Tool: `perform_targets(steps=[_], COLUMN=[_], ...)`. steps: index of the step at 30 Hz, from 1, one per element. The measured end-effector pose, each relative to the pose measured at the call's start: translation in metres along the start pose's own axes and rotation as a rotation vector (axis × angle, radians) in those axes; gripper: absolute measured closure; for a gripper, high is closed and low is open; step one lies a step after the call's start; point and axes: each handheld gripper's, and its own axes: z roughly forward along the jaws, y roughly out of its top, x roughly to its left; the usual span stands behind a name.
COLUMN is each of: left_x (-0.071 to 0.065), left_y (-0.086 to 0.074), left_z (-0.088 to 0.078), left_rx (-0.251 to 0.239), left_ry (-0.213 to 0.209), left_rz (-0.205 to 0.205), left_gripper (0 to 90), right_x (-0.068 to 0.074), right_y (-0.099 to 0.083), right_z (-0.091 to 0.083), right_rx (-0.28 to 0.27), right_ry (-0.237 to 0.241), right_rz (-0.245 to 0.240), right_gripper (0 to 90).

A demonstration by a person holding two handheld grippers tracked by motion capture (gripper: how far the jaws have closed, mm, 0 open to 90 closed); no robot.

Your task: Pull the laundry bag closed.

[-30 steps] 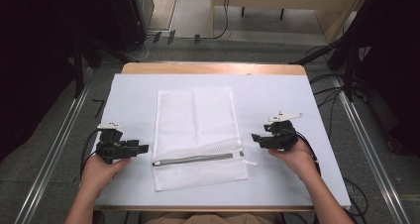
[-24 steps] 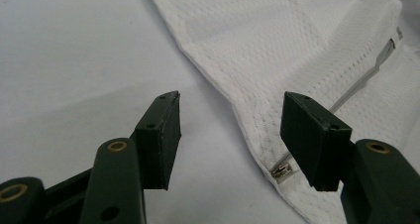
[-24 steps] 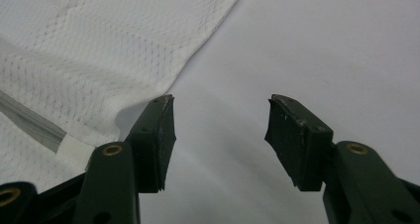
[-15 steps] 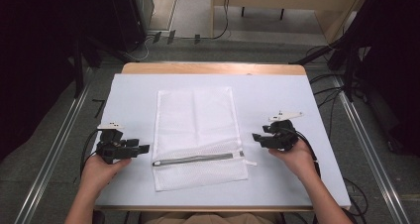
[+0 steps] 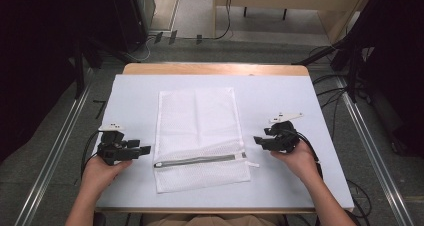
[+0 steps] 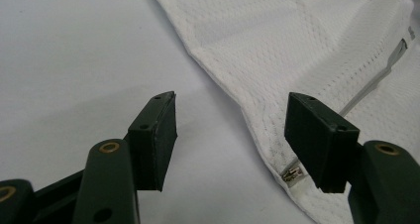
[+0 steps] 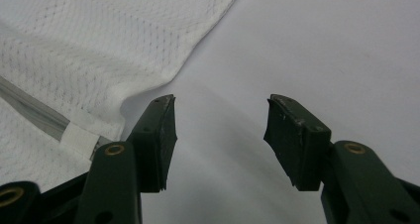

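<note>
A white mesh laundry bag (image 5: 197, 131) lies flat in the middle of the table, its grey zipper (image 5: 197, 161) running across near the front. My left gripper (image 5: 145, 149) rests at the bag's left edge, level with the zipper. Its jaws have just been opening and now stand open (image 6: 230, 135) over the bag's hem, nothing pinched, with the metal zipper pull (image 6: 293, 173) by one jaw. My right gripper (image 5: 257, 141) sits off the bag's right edge. Its jaws (image 7: 220, 135) have just been closing a little, still open over bare table, beside the zipper's white end tab (image 7: 79, 137).
The white table top (image 5: 280, 96) has bare room on both sides of the bag and behind it. A wooden edge (image 5: 215, 68) runs along the far side. Cables (image 5: 330, 101) trail on the floor at the right, and metal rails flank the table.
</note>
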Motion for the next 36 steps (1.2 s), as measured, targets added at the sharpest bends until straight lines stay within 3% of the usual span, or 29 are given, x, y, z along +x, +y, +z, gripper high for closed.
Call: perform_targets(steps=[9, 13, 18, 26, 29, 36], left_x=[0.0, 0.001, 0.0, 0.002, 0.003, 0.003], left_y=[0.0, 0.0, 0.0, 0.001, 0.001, 0.001], left_z=[0.0, 0.001, 0.0, -0.001, -0.002, -0.001], left_rx=[0.006, 0.007, 0.003, -0.003, -0.004, 0.0], left_ry=[0.001, -0.003, 0.0, 0.001, 0.003, 0.003], left_rz=[0.002, -0.004, -0.001, -0.013, -0.015, -0.013], left_gripper=[37.4, 37.5, 38.5, 38.3, 38.2, 38.1], right_x=[0.002, 0.003, 0.008, 0.022, 0.029, 0.047], right_y=[0.0, 0.002, 0.005, 0.01, 0.012, 0.017], right_z=[0.001, 0.0, -0.002, -0.004, -0.004, -0.003], right_rx=[0.0, 0.006, -0.013, -0.007, -0.002, 0.007], right_ry=[0.022, 0.029, 0.036, 0.062, 0.058, 0.103], right_rz=[-0.001, 0.041, 0.038, 0.004, -0.029, -0.06], right_gripper=[46.3, 47.4, 47.8, 49.4, 49.4, 49.6])
